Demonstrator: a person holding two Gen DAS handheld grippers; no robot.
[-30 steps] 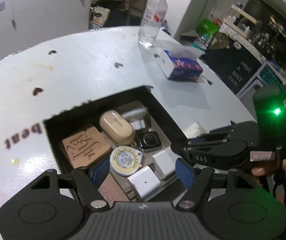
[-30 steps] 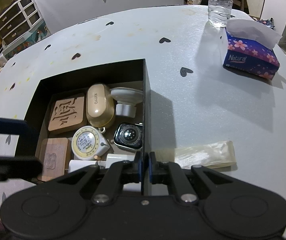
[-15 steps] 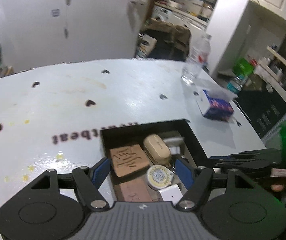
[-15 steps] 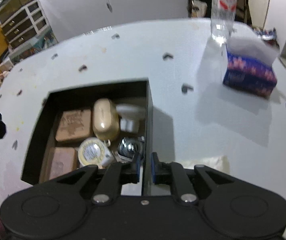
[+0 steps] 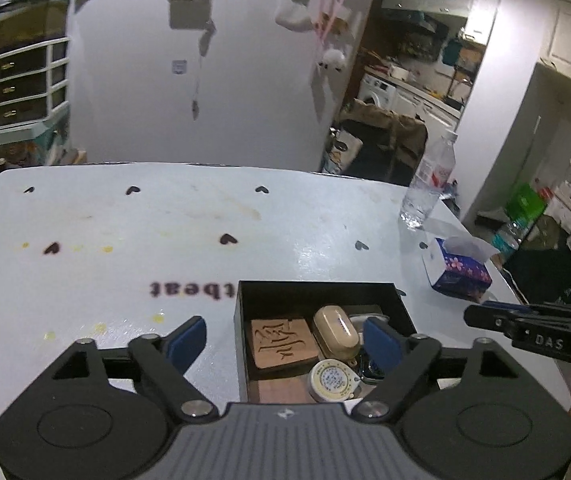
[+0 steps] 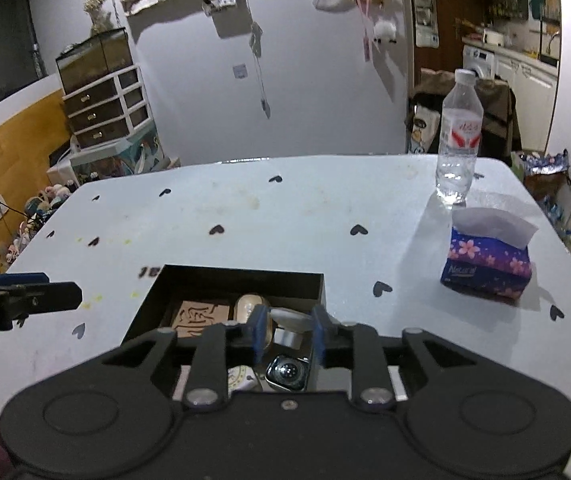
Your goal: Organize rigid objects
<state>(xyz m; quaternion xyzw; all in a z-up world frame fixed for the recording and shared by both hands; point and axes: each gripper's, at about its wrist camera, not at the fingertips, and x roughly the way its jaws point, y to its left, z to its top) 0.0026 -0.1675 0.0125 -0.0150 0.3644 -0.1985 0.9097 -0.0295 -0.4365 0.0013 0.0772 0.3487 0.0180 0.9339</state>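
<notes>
Above the filled black rectangular box, left gripper and right gripper hang apart, empty; best lifted clear without nudging its walls.

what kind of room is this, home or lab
Most likely a lived-in home, not a lab: a washing machine sits in a kitchen-like nook behind, a drawer unit stands by the wall, and the table wears a heart-print cover.

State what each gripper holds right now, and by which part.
Nothing is held. The left gripper is wide open above the black box; the right gripper is open too, with nothing between its blue pads.
</notes>
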